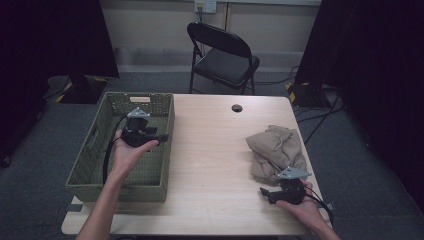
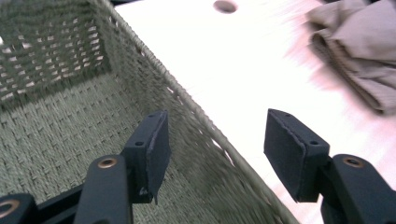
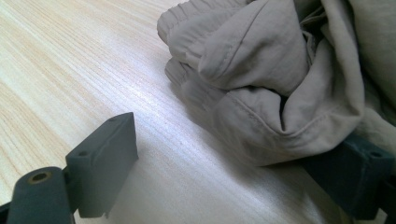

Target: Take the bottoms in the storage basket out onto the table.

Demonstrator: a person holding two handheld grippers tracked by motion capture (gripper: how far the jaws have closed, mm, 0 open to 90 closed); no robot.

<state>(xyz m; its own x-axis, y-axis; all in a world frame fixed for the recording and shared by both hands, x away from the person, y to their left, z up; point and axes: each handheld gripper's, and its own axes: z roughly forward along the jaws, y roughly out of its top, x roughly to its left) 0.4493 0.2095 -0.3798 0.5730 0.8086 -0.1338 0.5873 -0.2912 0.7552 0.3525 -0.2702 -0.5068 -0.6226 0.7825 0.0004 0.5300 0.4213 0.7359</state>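
L gripper at left of frame, jaws apart over basket rim. R gripper lower right, jaws apart beside cloth.

High view: overhead, facing forward across counter. Left gripper view: close over basket. Right gripper view: close on cloth; all share it.

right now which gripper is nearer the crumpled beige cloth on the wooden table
Right. The right gripper sits at the near edge of the crumpled beige cloth, jaws open. The left gripper is across the table, over the green woven basket.
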